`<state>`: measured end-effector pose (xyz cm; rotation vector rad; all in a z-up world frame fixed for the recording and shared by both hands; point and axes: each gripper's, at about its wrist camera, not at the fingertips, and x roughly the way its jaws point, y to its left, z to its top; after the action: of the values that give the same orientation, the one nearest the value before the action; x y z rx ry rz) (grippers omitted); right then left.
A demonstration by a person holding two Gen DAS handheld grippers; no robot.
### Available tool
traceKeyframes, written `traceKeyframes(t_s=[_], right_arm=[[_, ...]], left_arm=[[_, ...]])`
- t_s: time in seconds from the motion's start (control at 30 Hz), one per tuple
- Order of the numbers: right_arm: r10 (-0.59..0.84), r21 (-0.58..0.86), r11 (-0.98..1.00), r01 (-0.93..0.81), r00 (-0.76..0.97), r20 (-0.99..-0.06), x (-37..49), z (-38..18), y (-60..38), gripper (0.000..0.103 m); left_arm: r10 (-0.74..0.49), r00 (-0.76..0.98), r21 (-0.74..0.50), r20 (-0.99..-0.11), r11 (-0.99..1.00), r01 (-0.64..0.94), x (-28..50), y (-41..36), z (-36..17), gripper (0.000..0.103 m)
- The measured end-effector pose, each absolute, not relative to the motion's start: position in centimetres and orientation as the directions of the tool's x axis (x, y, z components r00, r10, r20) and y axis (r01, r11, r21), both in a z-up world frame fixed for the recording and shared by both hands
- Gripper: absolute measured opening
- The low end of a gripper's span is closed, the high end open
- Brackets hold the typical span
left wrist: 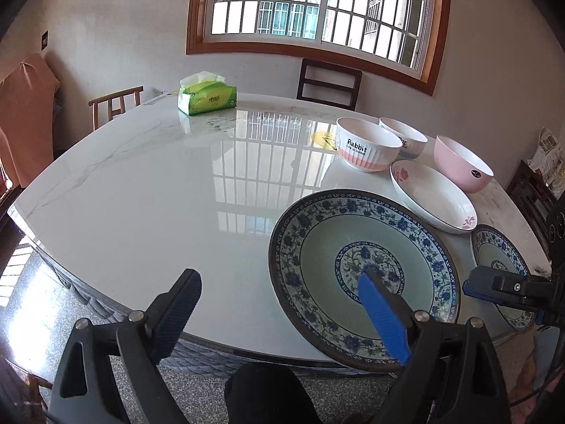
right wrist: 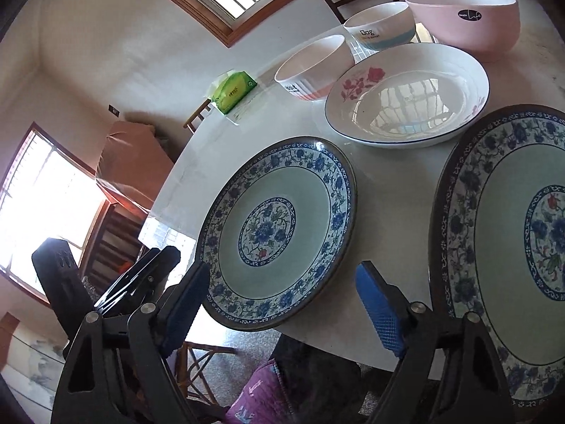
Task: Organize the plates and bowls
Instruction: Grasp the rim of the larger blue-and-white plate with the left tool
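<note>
Two blue-and-white floral plates lie at the table's near edge. My left gripper is open; its blue-padded finger hangs over the larger-looking plate, touching nothing. My right gripper is open, its fingers either side of that same plate's near rim, pads clear of it. The second floral plate lies just right of it. Behind stand a white flowered oval dish, a Rabbit bowl, a Dog bowl and a pink bowl.
A green tissue box sits at the far side of the glossy white table. Wooden chairs stand behind the table under the barred window. A dark knee shows below the table edge.
</note>
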<state>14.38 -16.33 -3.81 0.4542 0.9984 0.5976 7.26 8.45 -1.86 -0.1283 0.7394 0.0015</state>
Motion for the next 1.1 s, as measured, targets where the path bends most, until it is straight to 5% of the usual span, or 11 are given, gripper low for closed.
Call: traceKeyframes(t_s=[0.33, 0.5, 0.57, 0.6, 1.1], right_arm=[[0.601, 0.556, 0.797, -0.235, 0.400, -0.692, 16.7, -4.3, -15.2, 0.083], [0.586, 0.545, 0.808, -0.223, 0.394, -0.708, 17.8, -4.2, -14.9, 0.080], [0.574, 0.532, 0.818, -0.220, 0.388, -0.721, 18.2, -4.2, -14.8, 0.078], [0.565, 0.522, 0.824, -0.219, 0.386, -0.729, 18.4, -4.3, -14.7, 0.076], [0.503, 0.468, 0.864, -0.187, 0.353, -0.789, 20.7, -5.0, -15.3, 0.028]], left_arm=[[-0.023, 0.733, -0.086, -0.680, 0.995, -0.048, 8.1, 8.8, -2.7, 0.091], [-0.060, 0.692, -0.117, -0.719, 0.993, -0.035, 9.1, 9.3, -3.5, 0.063], [-0.087, 0.667, -0.139, -0.740, 0.990, -0.025, 9.5, 9.5, -4.0, 0.035], [-0.099, 0.655, -0.149, -0.749, 0.989, -0.021, 9.7, 9.5, -4.3, 0.031], [-0.036, 0.696, -0.099, -0.717, 0.994, -0.050, 9.9, 9.4, -3.5, 0.005]])
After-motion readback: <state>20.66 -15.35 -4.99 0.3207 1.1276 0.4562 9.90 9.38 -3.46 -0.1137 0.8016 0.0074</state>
